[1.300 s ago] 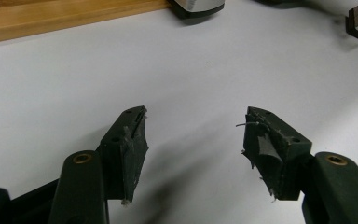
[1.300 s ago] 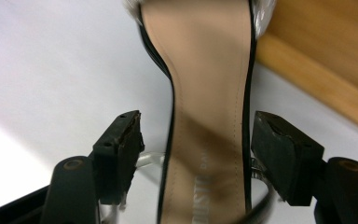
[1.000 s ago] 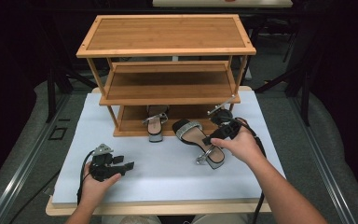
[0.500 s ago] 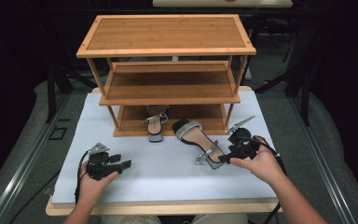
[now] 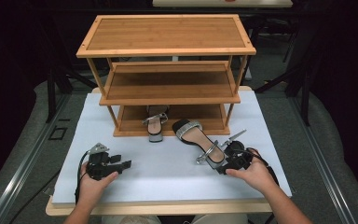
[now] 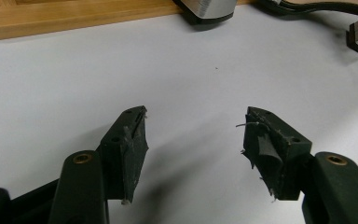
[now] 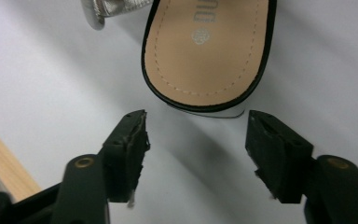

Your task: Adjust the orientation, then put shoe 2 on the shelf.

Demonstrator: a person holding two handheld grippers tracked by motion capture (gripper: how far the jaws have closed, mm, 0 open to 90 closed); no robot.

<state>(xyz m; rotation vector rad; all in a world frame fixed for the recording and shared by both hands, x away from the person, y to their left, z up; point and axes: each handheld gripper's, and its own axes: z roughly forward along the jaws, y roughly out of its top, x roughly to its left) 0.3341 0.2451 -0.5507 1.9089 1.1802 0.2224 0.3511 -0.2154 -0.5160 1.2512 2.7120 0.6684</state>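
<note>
A black-and-silver sandal (image 5: pixel 196 139) with a tan insole lies on the white table top, heel toward me. My right gripper (image 5: pixel 221 167) sits low just behind that heel. In the right gripper view the heel end (image 7: pixel 207 51) lies just ahead of the tips of my right gripper (image 7: pixel 193 135). Its jaws have just been closing a little but stand apart, with the pads clear of the shoe. A second sandal (image 5: pixel 154 124) rests at the front of the rack's bottom shelf. My left gripper (image 5: pixel 122 164) lies open on the table at the left, and my left gripper (image 6: pixel 193 135) holds nothing.
A three-tier bamboo shoe rack (image 5: pixel 168 51) stands at the back of the white table (image 5: pixel 168 182). Its base board (image 6: pixel 74 18) and the second sandal's silver heel (image 6: pixel 209 8) are in the left gripper view. The table's wooden front edge (image 5: pixel 158 206) runs close below both hands.
My right hand has drawn back from above the sandal toward me and sunk to the table, now behind the heel. The left hand and both sandals have kept still.
</note>
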